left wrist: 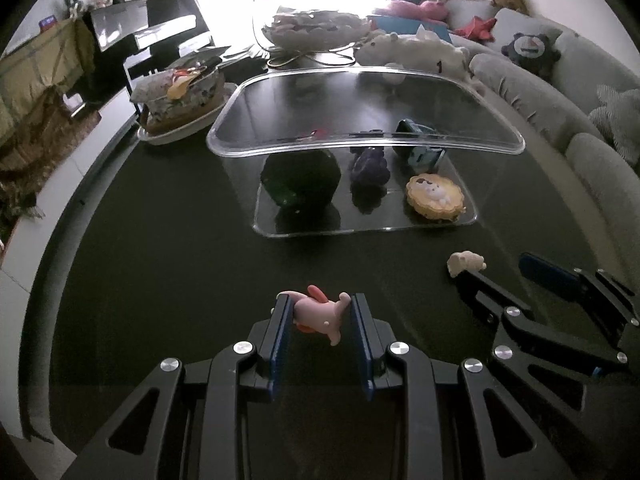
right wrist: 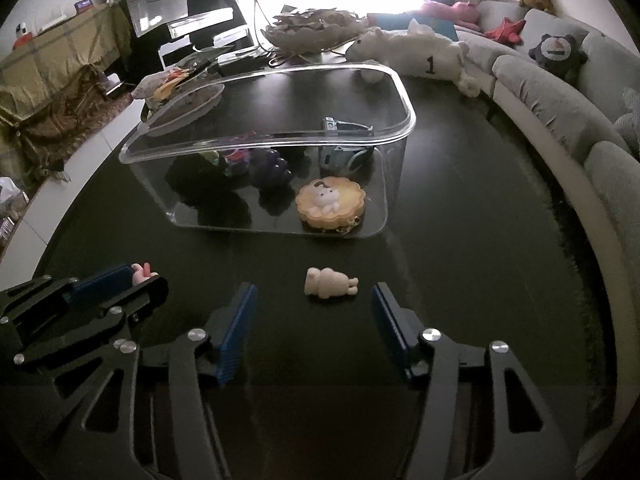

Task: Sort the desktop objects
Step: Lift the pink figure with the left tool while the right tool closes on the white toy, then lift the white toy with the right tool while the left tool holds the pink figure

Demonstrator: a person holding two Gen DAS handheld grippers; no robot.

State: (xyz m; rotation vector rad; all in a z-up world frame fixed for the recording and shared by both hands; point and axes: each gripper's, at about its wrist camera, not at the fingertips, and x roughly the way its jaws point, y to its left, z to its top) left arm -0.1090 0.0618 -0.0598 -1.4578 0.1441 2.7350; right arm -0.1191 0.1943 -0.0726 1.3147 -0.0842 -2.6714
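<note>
Left gripper point(left wrist: 320, 316): clamped on pink toy point(left wrist: 318, 312), held above desk point(left wrist: 160, 260).
Right gripper point(right wrist: 314, 320): jaws apart, nothing between the pads; cream toy point(right wrist: 330, 283) lying on desk just beyond the fingertips.
Clear bin point(right wrist: 280, 184): on desk, farther back; contains yellow round toy point(right wrist: 331, 204), purple grapes point(right wrist: 272, 170), dark green object point(left wrist: 300, 178), blue item point(right wrist: 344, 156).
Background: sofa point(right wrist: 560, 92) at right, white plush point(right wrist: 424, 56) at desk's far edge.
</note>
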